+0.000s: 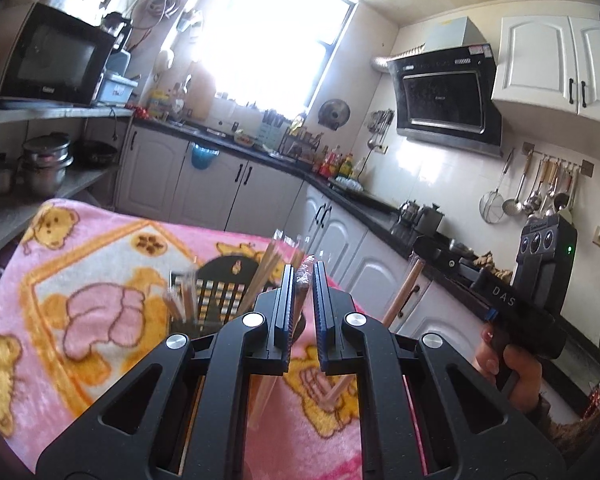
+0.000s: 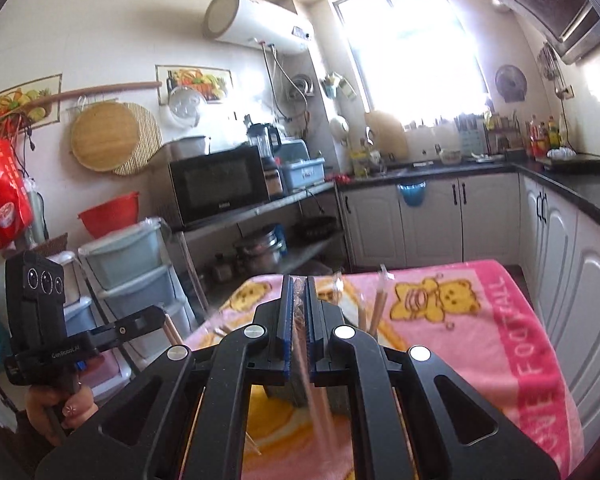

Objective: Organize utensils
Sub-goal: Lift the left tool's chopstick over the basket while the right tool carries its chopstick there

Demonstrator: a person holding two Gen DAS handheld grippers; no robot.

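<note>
Two grippers — left gripper [image 1: 303, 276], right gripper [image 2: 299, 290] — each pinching wrapped chopsticks [image 1: 301, 280] (plastic sleeves) above pink blanket [image 1: 100, 280]

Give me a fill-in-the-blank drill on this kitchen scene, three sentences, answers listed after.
1. The blanket over the table is mainly ____.
2. The left hand-held gripper is shut on plastic-wrapped ____.
3. The black slotted utensil holder stands on the ____.

Missing words: pink; chopsticks; blanket
</note>
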